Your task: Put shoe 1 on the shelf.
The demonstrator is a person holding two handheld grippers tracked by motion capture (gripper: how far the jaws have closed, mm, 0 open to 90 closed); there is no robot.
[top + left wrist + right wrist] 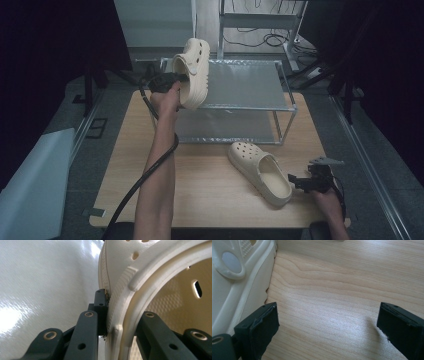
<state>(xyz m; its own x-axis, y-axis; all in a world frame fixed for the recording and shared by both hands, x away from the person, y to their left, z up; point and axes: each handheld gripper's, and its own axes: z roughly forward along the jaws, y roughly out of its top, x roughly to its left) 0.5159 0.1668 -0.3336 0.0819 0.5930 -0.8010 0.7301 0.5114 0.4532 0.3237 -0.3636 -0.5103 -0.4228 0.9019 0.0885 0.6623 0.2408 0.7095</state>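
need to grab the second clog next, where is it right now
In the high view the second clog lies flat on the wooden table, right of centre, in front of the metal rack, its heel beside the open right gripper.

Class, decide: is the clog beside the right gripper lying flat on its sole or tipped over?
Flat on its sole: the clog rests on the table with its opening facing up.
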